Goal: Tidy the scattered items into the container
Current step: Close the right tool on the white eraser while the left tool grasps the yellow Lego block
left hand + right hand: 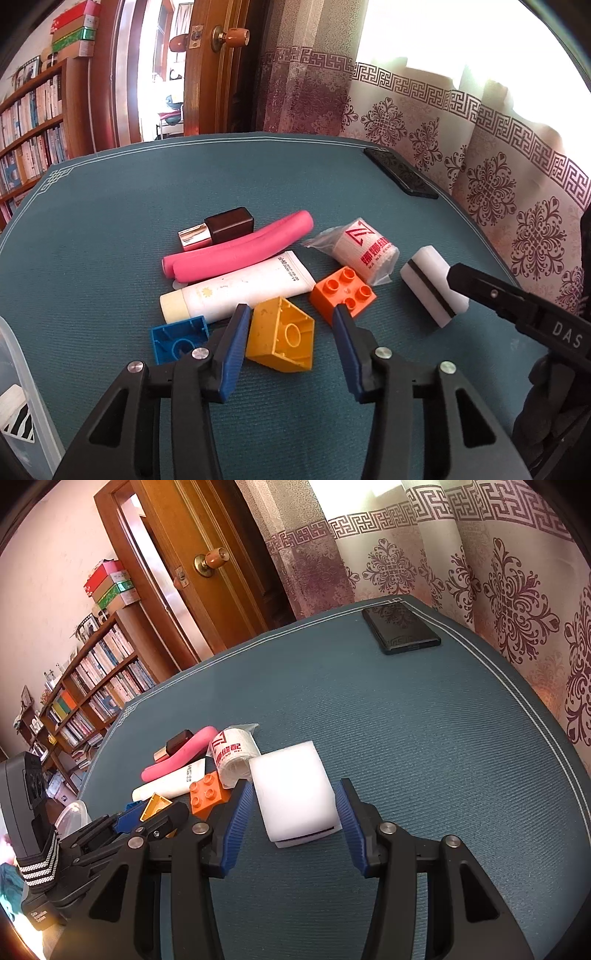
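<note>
Picking is the step in hand, both grippers poised over the pile on the blue mat (110,221), nothing lifted yet. From the left wrist, the left gripper (288,332) has its fingers spread wide, the yellow brick (280,338) lying upside down between them but apart from both pads; the blue brick (177,338) sits just left of the left finger, the orange brick (341,293) just behind the right one. The container's (14,369) clear rim shows at the far left edge. I judge the next move is to ease forward and close on the yellow brick. From the right wrist, the right gripper (295,814) is likewise open, straddling the white block (295,794), which lies flat between the fingers, near each pad though I cannot tell if it touches. Closing squarely across its sides seems called for, then carrying it left to the container (74,816).
</note>
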The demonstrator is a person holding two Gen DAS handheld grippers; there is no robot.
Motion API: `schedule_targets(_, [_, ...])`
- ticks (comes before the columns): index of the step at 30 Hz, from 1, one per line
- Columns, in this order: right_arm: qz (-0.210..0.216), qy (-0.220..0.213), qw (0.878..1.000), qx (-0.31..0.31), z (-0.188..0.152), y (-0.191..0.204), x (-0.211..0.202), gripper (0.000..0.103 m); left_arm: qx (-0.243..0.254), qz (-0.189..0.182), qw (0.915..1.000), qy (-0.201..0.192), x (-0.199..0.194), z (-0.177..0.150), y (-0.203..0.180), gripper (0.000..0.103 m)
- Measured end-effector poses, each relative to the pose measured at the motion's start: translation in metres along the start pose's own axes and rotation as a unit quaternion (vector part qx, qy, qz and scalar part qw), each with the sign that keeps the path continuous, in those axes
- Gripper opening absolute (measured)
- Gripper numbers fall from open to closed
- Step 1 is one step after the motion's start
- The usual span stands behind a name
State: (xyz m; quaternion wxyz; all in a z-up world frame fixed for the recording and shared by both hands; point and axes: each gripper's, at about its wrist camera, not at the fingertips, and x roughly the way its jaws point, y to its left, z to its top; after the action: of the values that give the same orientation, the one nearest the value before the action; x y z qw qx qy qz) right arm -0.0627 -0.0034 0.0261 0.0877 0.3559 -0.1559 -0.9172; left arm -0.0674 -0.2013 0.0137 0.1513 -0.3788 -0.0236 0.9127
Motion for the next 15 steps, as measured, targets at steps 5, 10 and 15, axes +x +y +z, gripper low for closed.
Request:
schedule_targets(5, [-0.003,0.002,1.0,-0.007,-0.002,0.002,0.003,0.051,0.004,-0.003,0.9999,0.014,0.004,-0.003,-0.002,0.045])
schedule_targets(10, [-0.02,-0.003,1.0,-0.009,-0.002,-0.002,0.006,0.066,0.009,-0.004,0.9999,0.01,0.002,-0.005,-0.004,0.04])
schedule_targets(15, [-0.024,0.017,1.0,0.005,-0.002,-0.011,0.016,0.068,0.002,-0.005,0.9999,0.012,0.002,-0.006,-0.001,0.04])
